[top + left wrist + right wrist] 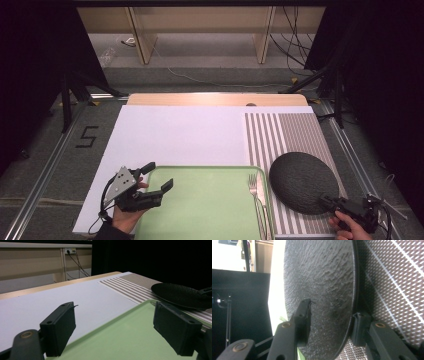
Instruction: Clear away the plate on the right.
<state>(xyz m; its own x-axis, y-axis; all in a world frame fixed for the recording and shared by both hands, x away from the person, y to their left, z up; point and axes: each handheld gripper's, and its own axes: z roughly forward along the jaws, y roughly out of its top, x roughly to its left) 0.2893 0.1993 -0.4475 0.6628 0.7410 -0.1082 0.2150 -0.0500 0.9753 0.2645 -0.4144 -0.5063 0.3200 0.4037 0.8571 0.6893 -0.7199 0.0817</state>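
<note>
The dark round plate (303, 182) with a rough, pebbled surface lies on the striped placemat (282, 134) at the right side of the bench (175, 132), just beside the right edge of the green tray (200, 205). The right tool (327, 201) reaches in at the plate's near right rim, with the person's right hand (350, 227) behind it at the bottom corner of the high view. In the right gripper view its two black jaws straddle the rim, one over the plate's textured top (322, 282) and the other on the outer side of the edge above the placemat (392, 285); they stand at a middling width, and a gap shows between each jaw and the plate, so they do not yet press on it. The left tool (156, 177) hovers over the near left corner of the tray, held in the left hand (125, 215), its jaws spread wide with nothing between them; in the left gripper view the tray's (120, 337) bare green floor lies below them and the plate (180, 295) sits farther off to the right. A metal fork (256, 192) lies along the tray's right edge, tines pointing away from the person, close to the plate. White paper covers the rest of the bench.
</note>
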